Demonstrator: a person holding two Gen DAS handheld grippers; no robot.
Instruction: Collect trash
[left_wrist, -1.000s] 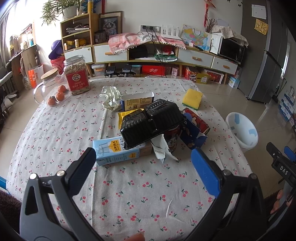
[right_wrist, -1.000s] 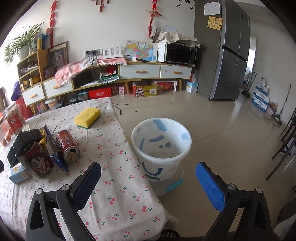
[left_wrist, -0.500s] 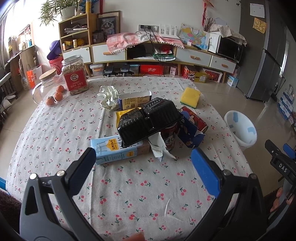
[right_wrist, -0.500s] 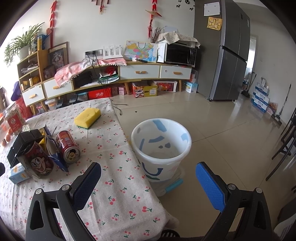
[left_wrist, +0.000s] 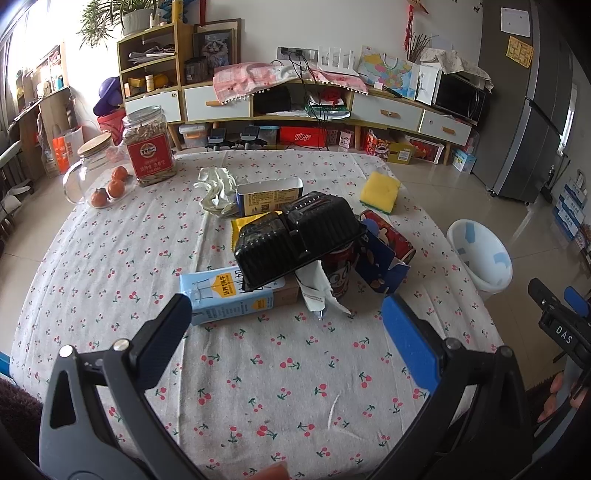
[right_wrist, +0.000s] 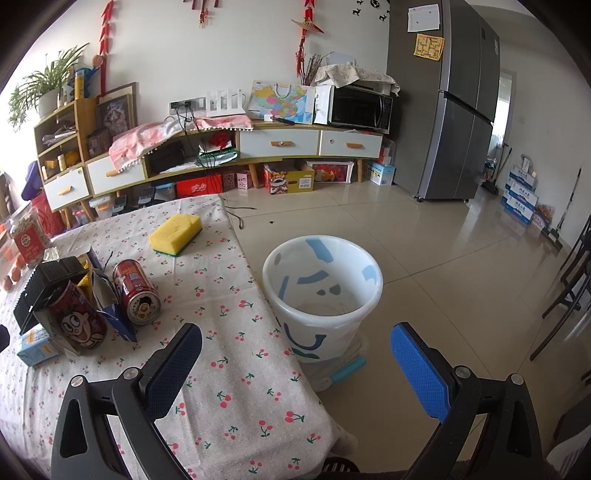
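Vs the earlier frames: left tool (left_wrist: 284, 321) has eased slightly toward the trash pile, items sit a bit larger and lower in its view; right view unchanged, right tool (right_wrist: 295, 354) holds the same pose; nothing on the cherry-print cloth tabletop (left_wrist: 122, 251) has moved

Left tool: jaws spread wide, holding nothing, above the near tabletop short of the pile; right tool: jaws spread wide, empty, over the tabletop edge, with the white plastic bin with blue patches (right_wrist: 323, 299) between its fingers in the picture

Trash is clustered mid-tabletop: black ribbed plastic tray (left_wrist: 295, 236) upside down, resting on the light-blue milk carton (left_wrist: 229, 295) lying flat and on the red cartoon-print can (left_wrist: 341, 273); torn white wrapper (left_wrist: 317, 291) hangs in front; dark-blue torn carton (left_wrist: 380, 266) just right of it; red drink can on its side (left_wrist: 388, 236) behind that; yellow packet (left_wrist: 251, 223), open blue-and-yellow box (left_wrist: 269, 195) and crumpled white plastic (left_wrist: 218, 190) further back

Left view only: seed jar with red label (left_wrist: 149, 147), glass jug with cork lid (left_wrist: 92, 166) and oranges (left_wrist: 110, 188) in full, back of pile; right view only: bin interior, fridge (right_wrist: 447, 110); bin stands on the floor just beside the tabletop; yellow sponge (right_wrist: 175, 230) in both views
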